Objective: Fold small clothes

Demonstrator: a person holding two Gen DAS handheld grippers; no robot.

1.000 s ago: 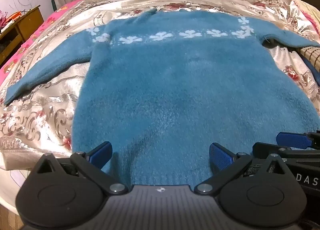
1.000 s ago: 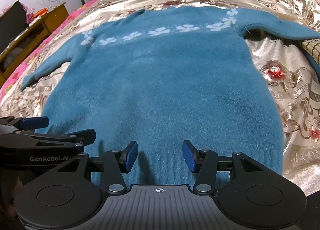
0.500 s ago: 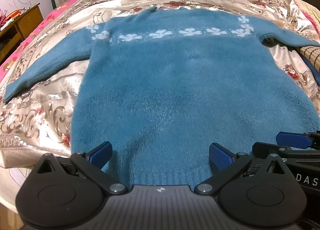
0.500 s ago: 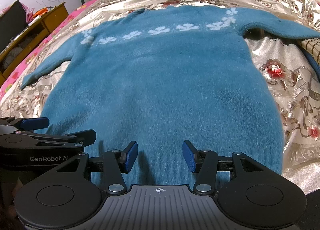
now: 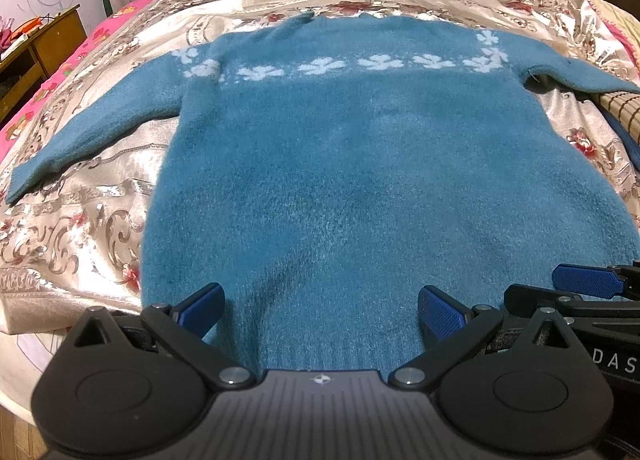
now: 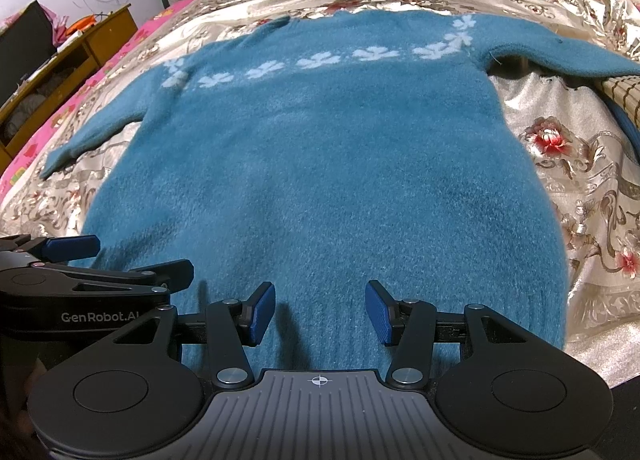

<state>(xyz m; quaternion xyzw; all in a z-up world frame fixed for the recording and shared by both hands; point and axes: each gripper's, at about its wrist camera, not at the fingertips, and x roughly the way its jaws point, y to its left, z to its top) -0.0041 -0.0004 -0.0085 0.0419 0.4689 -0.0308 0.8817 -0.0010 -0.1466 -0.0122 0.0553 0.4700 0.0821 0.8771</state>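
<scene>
A fuzzy blue sweater (image 5: 344,163) with a row of white flowers across the chest lies flat on the bed, sleeves spread to both sides; it also shows in the right wrist view (image 6: 320,163). My left gripper (image 5: 320,312) is wide open and empty just above the sweater's ribbed hem. My right gripper (image 6: 320,314) is open and empty over the hem further right. Each gripper shows at the edge of the other's view: the right one (image 5: 584,284) and the left one (image 6: 72,248).
The bed has a shiny floral cover (image 5: 80,227) with a pink sheet (image 5: 60,71) at the left edge. A wooden desk (image 6: 60,55) stands to the left. A checked cloth (image 5: 624,111) lies at the right by the sleeve.
Both grippers have drifted slightly over the hem; the sweater has not moved and both jaws stay open.
</scene>
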